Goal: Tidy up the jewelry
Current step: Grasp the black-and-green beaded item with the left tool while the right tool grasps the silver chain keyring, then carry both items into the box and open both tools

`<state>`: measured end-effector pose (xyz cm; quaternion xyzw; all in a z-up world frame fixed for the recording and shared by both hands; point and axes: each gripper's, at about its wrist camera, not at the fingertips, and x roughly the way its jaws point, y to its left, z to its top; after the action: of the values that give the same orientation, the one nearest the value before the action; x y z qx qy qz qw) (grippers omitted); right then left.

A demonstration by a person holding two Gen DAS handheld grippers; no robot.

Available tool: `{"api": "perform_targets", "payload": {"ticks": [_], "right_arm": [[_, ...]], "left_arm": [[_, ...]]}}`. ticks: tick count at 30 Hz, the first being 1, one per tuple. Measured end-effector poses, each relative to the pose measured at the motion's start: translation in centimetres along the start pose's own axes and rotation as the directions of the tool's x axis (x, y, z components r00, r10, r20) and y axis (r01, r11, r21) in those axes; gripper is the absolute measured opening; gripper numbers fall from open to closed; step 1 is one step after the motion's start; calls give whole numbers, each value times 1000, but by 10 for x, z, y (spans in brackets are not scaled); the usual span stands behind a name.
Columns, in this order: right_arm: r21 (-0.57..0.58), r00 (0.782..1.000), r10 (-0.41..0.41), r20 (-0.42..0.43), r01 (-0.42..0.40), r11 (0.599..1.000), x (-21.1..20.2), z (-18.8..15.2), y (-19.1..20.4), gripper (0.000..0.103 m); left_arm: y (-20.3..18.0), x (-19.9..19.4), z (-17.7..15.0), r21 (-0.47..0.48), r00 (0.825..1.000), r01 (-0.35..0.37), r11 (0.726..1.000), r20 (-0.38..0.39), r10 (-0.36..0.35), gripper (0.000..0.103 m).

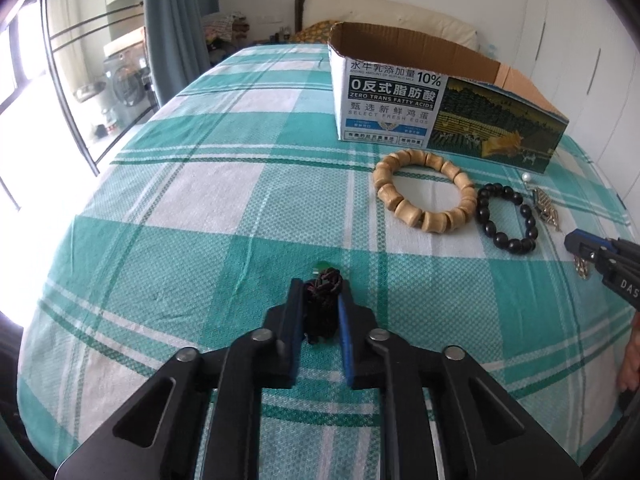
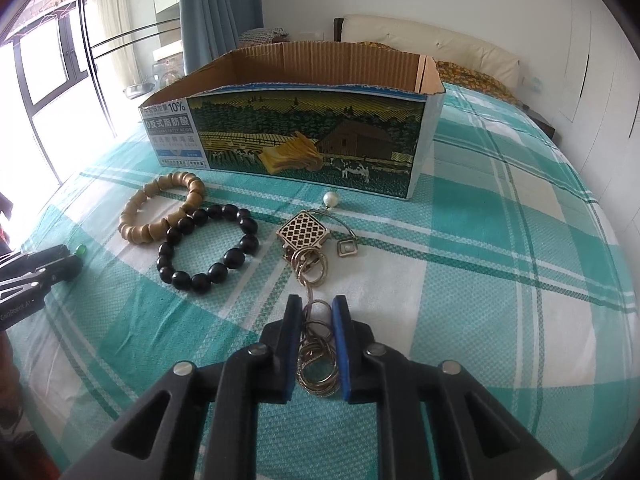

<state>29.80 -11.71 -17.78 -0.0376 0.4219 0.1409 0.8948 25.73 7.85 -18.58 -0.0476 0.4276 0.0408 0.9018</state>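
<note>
Cardboard box at far edge of bed, white end panel: "10%", "0反式脂肪酸", "ZERO TRANS FATTY ACIDS", "甄选新鲜鸡蛋", "SELECT FRESH EGGS"; top line partly cut off, "水牛乳添加量". Small print at panel bottom too small to read.

Same panel in right wrist view: "10%", "0反式脂肪酸".

Right gripper body, white letters: "DAS", rest cut off by picture edge.

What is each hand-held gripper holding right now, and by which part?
The left hand-held gripper pinches a dark braided cord around its bunched middle. The right hand-held gripper clamps a gold ring chain at its near end.
</note>
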Motion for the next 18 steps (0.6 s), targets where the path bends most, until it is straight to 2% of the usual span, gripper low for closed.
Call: {"api": "perform_targets", "payload": {"ticks": [6,18], "right_arm": [[52,996,54,74,-58,997,-42,6,-7,16],[85,973,117,198,-136,987,-106,41,-9,16]], "left_arm": [[3,-18,11,-49,997,64,997,39,-62,12],[-15,-71,74,-29,970,208,978,135,-202,12]]}}
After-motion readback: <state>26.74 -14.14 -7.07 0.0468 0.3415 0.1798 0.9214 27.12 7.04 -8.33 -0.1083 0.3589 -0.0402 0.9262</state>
